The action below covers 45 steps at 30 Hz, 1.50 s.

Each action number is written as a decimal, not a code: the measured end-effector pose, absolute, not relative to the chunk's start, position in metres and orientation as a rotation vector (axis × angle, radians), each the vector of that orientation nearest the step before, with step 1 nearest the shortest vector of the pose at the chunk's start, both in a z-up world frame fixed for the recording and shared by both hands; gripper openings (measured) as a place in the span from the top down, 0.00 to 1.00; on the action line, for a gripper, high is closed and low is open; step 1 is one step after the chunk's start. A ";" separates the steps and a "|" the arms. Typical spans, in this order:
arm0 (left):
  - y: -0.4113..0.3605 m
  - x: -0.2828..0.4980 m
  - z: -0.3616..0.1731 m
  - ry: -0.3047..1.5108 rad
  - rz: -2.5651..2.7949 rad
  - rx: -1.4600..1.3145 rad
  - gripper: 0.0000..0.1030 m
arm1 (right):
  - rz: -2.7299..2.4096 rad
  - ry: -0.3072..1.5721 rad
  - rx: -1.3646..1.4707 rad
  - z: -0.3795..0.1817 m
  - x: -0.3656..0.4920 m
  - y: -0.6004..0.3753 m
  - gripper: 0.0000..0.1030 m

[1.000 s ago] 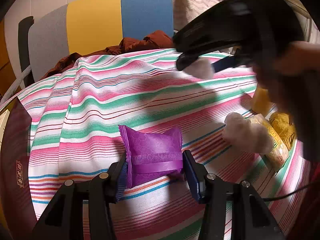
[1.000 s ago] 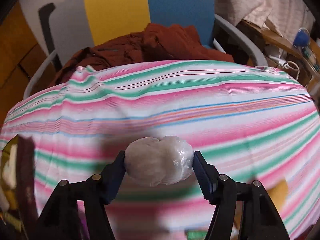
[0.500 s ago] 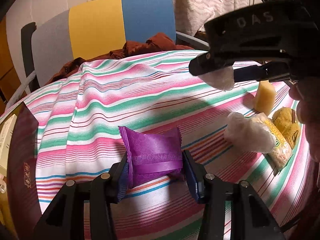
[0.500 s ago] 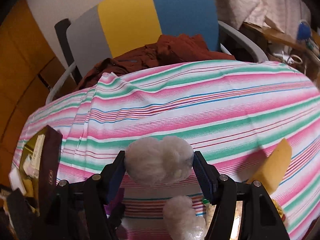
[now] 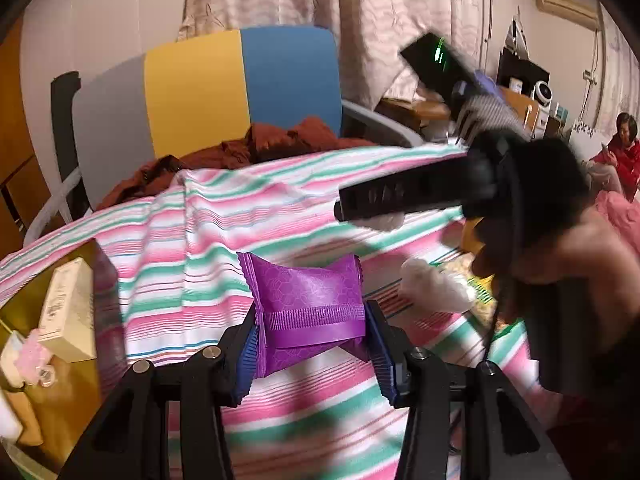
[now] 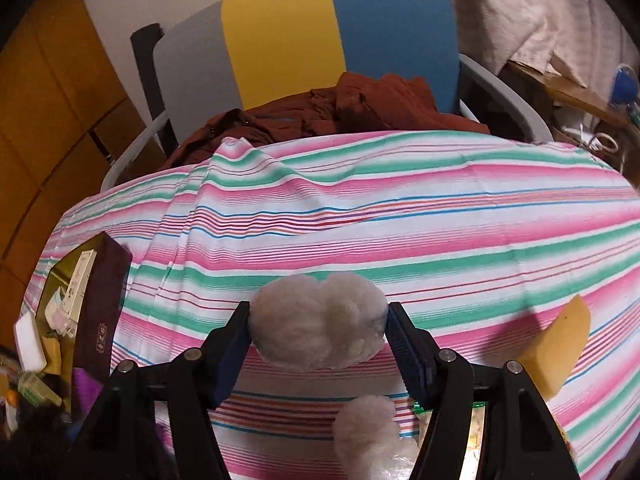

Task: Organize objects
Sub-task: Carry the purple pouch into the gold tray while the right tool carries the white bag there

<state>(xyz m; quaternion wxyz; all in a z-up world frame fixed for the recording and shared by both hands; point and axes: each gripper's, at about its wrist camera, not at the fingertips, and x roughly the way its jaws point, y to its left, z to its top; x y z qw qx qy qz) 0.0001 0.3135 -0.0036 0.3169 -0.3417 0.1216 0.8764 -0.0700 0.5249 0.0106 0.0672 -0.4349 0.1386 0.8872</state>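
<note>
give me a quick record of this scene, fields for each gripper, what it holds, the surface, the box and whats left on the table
left gripper: shut on purple packet, lifted above the cloth
right gripper: shut on white fluffy snack, in the air
surface: striped tablecloth, pink, green and white
box: dark, open, at the table's left edge, holding small cartons
left on the table: another white fluffy snack, a yellow piece
behind table: chair with a rust-red garment
</note>
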 end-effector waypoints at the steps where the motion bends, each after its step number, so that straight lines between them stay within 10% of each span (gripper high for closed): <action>1: 0.309 0.003 0.001 0.316 2.313 -0.898 0.53 | 2.685 0.405 -1.308 0.011 -0.070 0.522 0.35; 40: 0.050 -0.096 0.042 0.012 2.716 -1.022 0.51 | 3.197 0.160 -1.436 0.048 -0.043 0.255 0.32; 45: 0.035 -0.124 0.042 -0.068 2.731 -1.070 0.26 | 3.216 0.150 -1.475 0.043 -0.054 0.228 0.16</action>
